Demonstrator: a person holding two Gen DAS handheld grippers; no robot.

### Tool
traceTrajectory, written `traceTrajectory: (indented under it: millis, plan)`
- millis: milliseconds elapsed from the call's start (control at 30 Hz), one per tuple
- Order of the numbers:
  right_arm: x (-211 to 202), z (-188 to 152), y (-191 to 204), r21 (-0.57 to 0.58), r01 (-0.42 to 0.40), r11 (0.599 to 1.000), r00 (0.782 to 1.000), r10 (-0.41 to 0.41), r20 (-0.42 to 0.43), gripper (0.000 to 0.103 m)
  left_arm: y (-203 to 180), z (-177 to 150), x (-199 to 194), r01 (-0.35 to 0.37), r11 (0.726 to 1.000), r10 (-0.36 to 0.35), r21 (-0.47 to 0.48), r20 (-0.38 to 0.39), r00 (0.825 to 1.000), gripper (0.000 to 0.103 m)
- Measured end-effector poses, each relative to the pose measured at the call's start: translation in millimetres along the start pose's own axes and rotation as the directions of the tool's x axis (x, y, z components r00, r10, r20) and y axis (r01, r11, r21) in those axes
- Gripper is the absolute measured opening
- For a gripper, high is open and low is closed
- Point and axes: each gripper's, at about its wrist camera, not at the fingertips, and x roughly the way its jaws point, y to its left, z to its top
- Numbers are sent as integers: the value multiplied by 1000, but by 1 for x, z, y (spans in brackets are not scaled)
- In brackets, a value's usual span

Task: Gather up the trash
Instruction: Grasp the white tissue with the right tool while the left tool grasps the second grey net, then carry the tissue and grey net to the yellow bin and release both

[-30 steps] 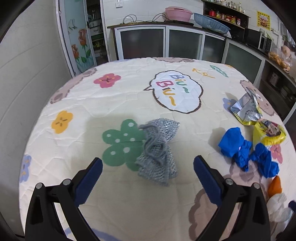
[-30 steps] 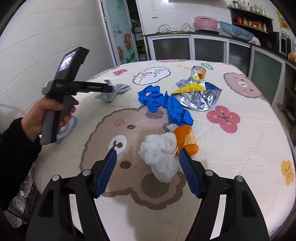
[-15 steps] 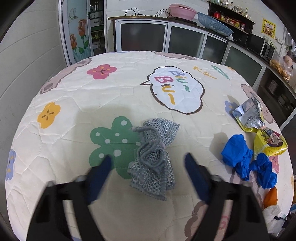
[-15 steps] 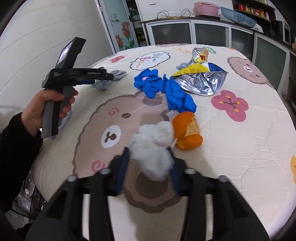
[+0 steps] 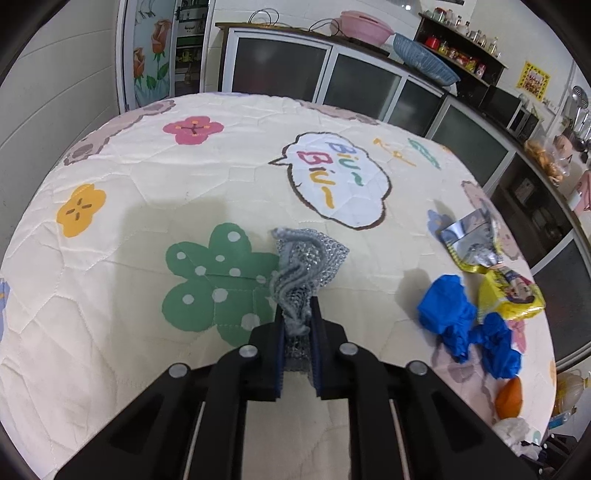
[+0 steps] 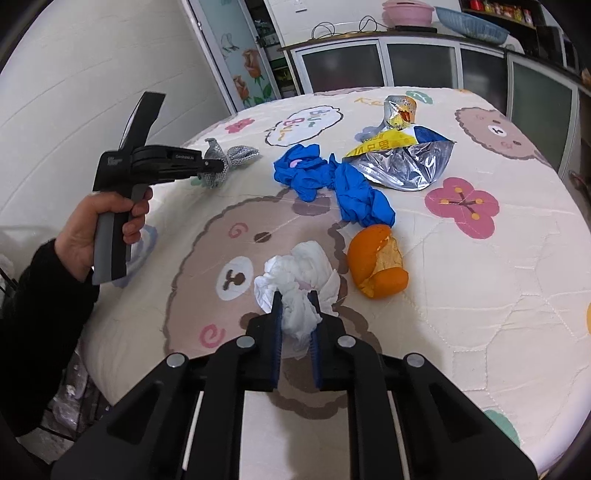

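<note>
My left gripper [image 5: 297, 314] is shut on a grey mesh scrubber [image 5: 304, 262] lying on the quilted table cover; it also shows in the right wrist view [image 6: 236, 155], pinched by the left gripper [image 6: 218, 168]. My right gripper [image 6: 295, 306] is shut on a crumpled white tissue [image 6: 299, 280] on the bear print. Crumpled blue gloves [image 6: 332, 181], an orange peel [image 6: 376, 262] and a silver and yellow snack bag [image 6: 406, 158] lie beyond it. In the left wrist view the gloves [image 5: 465, 325] and the bag [image 5: 491, 266] are at the right.
The table cover [image 5: 147, 192] drops off at its rounded edges. Kitchen cabinets [image 5: 332, 85] with a pink bowl [image 5: 365, 27] and a blue basket [image 5: 424, 59] stand behind. A wall [image 6: 92, 74] is close on the left.
Both grippers moved forward and closed: the left one onto the mesh scrubber, the right one onto the white tissue. Both were open a second ago.
</note>
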Motion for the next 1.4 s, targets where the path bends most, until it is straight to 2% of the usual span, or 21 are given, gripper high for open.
traceTrajectory:
  millis: [233,433,533,733,867,967,1167,1200,1267,1400]
  plan:
    - [-24,-1,1,12,-21,1000,999,20,36,11,-12,-18,-44,60,997,-61,39,46,997,10]
    - [-58,-13,-10,44,-6,999,997,2,76,11,-50,-47,-78,122,984,-130,128,51,990,10]
    - [-80,-22,-21,77,19,997,994,-27,102,11,-76,-63,-90,172,969,-181,176,34,983,10]
    - [-134,-49,-51,153,85,985,980,-110,163,11,-144,-92,-110,272,917,-282,291,-8,959,10]
    - [-171,-73,-78,224,144,964,964,-187,187,11,-201,-117,-114,338,861,-340,381,-65,938,11]
    - [-201,-99,-106,301,203,932,946,-266,185,11,-236,-134,-115,387,815,-377,430,-112,919,11]
    - [-243,-151,-149,419,301,856,910,-389,141,11,-319,-182,-109,504,680,-441,532,-252,861,11]
    - [-250,-161,-156,446,306,841,906,-401,133,11,-337,-193,-107,530,647,-450,548,-287,846,11]
    - [-259,-179,-168,480,336,811,893,-435,111,11,-362,-210,-105,563,602,-457,567,-333,825,11]
    - [-272,-211,-187,535,367,761,876,-476,77,12,-403,-239,-99,607,525,-458,597,-403,792,11]
